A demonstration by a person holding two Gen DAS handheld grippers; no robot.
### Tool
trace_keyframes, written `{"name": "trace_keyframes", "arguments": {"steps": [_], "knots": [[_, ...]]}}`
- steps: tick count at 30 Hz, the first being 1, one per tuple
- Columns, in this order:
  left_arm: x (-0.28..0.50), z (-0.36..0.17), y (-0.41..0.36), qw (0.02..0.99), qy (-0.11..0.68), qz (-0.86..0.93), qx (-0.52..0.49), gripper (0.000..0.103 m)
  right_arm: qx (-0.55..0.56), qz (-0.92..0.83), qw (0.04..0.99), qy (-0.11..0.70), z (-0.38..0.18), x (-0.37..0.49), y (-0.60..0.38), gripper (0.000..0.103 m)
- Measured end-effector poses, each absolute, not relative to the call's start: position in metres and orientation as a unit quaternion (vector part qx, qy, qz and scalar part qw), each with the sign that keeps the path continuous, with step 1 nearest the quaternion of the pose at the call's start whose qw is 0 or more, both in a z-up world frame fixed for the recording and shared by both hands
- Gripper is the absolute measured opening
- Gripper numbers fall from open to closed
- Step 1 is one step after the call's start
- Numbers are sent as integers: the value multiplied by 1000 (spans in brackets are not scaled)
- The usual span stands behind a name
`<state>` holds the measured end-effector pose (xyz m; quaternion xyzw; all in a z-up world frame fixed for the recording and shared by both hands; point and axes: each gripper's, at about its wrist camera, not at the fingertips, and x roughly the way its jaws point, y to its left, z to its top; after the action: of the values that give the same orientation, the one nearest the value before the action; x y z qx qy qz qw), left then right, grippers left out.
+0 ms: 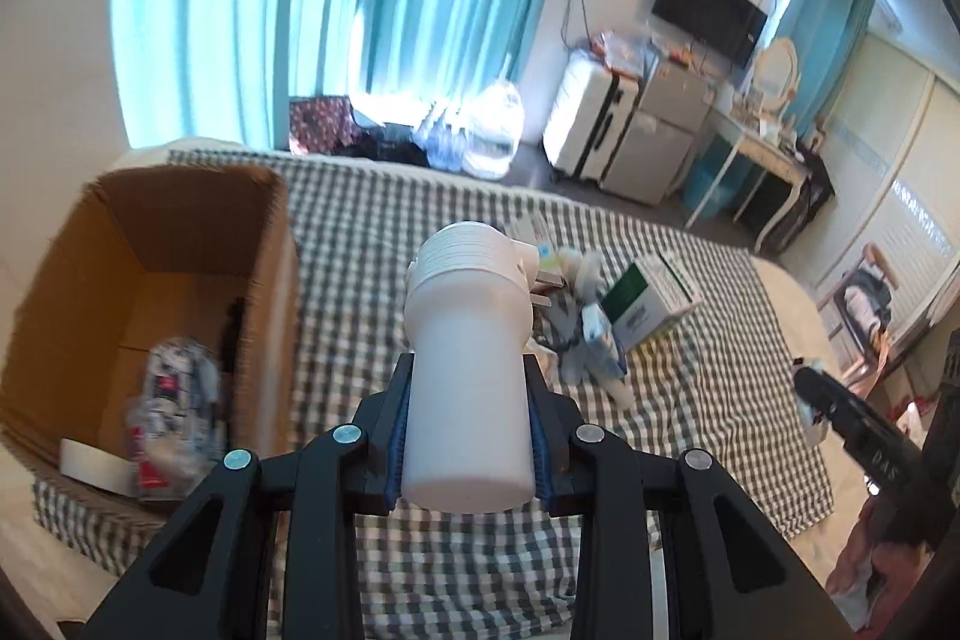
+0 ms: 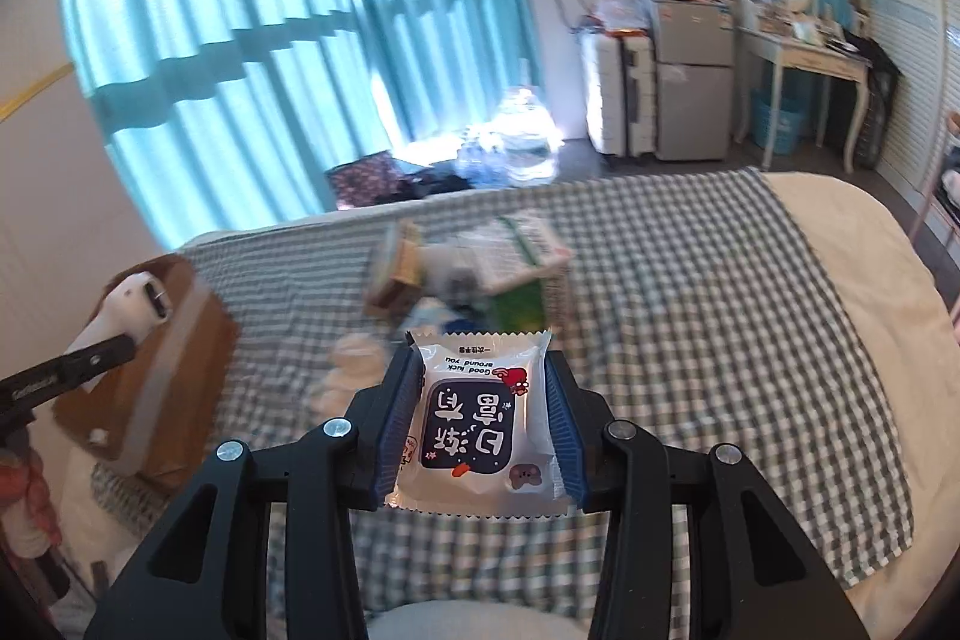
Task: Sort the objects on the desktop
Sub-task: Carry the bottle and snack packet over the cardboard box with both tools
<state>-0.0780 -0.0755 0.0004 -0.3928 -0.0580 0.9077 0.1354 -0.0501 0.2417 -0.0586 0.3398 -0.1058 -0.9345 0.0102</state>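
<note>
A: Left gripper [image 1: 468, 436]: matte black linkage arms with triangular cut-outs, four round silver screws, ribbed blue finger pads [image 1: 397, 454]

B: Right gripper [image 2: 480, 400] looked the same: black frame, silver screws, blue pads; white lettering ran along its outer arm

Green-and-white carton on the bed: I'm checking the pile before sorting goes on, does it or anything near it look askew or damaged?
The green-and-white carton sits tipped on one corner, leaning on the jumbled pile on the checked blanket. No damage or spill is visible, though the right wrist view is blurred there.
</note>
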Motion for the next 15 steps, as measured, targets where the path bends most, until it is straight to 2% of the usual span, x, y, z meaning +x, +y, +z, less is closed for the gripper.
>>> {"name": "trace_keyframes", "arguments": {"steps": [7, 15], "knots": [[-64, 21, -135, 97, -69, 923, -367, 32, 323, -939, 101, -61, -26, -56, 140, 42], [-73, 13, -204, 41, -76, 924, -372, 32, 336, -920, 201, -29, -28, -77, 33, 42]]}}
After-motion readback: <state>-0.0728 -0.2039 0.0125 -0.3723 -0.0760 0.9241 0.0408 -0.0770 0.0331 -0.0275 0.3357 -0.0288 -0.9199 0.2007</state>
